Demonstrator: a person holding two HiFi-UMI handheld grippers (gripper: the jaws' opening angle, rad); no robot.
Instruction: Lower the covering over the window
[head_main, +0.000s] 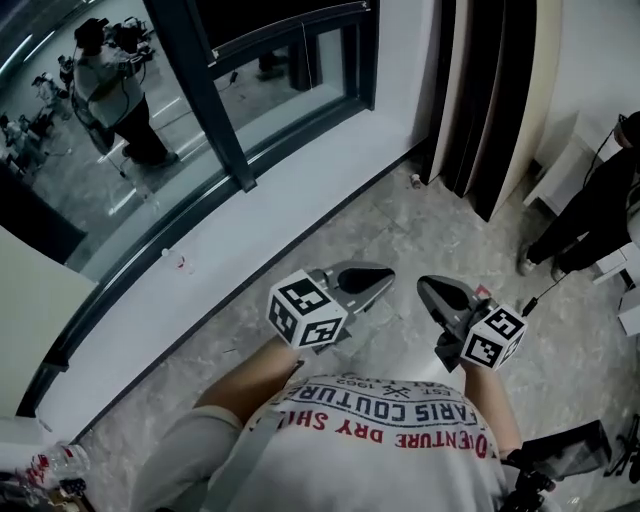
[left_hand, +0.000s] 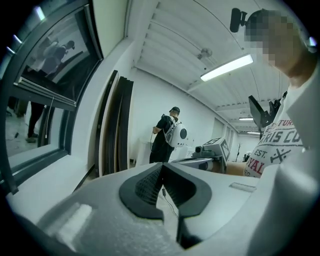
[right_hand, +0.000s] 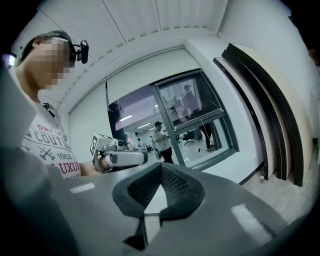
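White T-shirt (head_main: 380, 450) print: "COUTURE", "1962" | left claw (head_main: 385, 273) closed | right claw (head_main: 424, 283) closed

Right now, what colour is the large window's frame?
The metal window frame is dark grey; the head view shows it best.

glossy glass window (head_main: 120, 110) in a dark metal frame (head_main: 215, 110); mottled stone floor (head_main: 400, 230); matt grey plastic tongs (head_main: 385, 275).
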